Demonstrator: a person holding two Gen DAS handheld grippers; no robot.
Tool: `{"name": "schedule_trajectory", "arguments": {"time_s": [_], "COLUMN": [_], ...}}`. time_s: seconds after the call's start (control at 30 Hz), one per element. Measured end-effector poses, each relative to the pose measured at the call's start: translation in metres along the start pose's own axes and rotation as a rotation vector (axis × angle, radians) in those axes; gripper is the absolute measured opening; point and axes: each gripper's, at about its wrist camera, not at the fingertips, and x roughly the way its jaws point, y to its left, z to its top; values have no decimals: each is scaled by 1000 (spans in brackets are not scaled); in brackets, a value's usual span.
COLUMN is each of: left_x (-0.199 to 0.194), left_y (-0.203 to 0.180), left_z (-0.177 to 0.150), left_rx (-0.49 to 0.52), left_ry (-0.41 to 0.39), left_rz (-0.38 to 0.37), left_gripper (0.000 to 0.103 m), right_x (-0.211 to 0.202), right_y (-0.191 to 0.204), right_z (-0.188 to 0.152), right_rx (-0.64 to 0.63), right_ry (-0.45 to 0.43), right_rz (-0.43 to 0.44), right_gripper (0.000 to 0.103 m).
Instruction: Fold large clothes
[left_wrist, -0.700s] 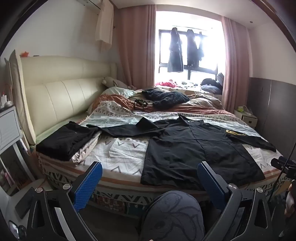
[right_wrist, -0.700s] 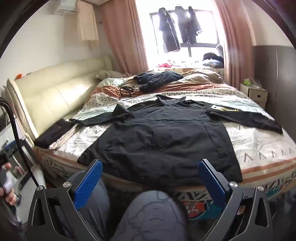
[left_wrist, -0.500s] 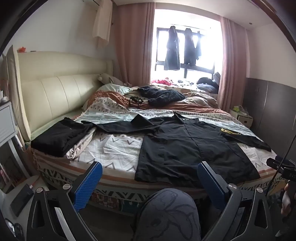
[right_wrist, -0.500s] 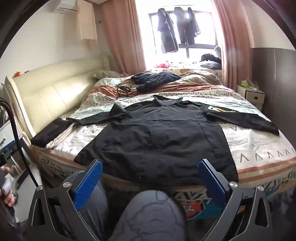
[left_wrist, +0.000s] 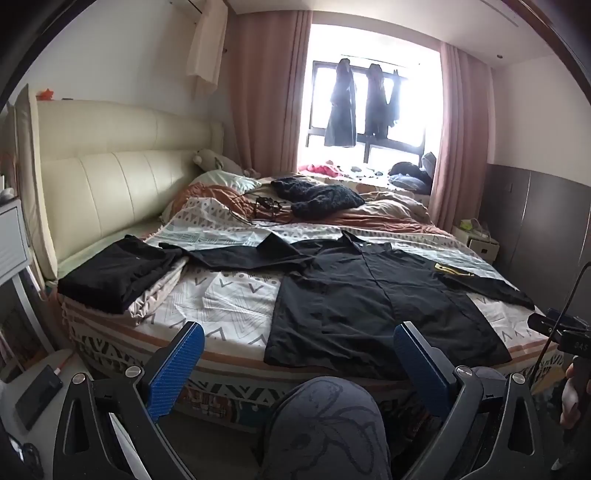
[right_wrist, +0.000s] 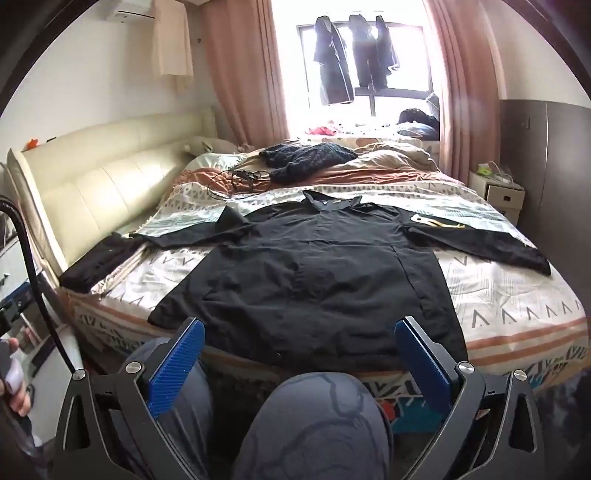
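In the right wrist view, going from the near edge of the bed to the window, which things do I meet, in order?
Black shirt spread flat → tangled black cable → dark knitted garment → rumpled beige quilt → dark clothes hanging at the window.

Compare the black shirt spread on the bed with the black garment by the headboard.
The black shirt lies opened flat with both sleeves stretched sideways; the black garment by the headboard is gathered into a compact, folded-looking pile. The shirt covers much of the near bed and its hem reaches the bed's edge; the pile takes only the corner. The shirt shows a collar and a yellow mark on one sleeve; the pile shows neither. Both are black and untouched by either gripper.
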Motion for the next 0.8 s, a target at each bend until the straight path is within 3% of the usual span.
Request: {"name": "schedule_trajectory", "arguments": {"time_s": [0.8], "left_x": [-4], "left_y": [-2], "left_z": [3], "left_rx": [0], "left_ry": [1], "left_rz": [-30], "left_gripper": [103], "right_x": [5], "right_y": [1], "right_z": [10], "right_rx": [21], "right_ry": [7], "right_rz": [16], "right_gripper": [103]}}
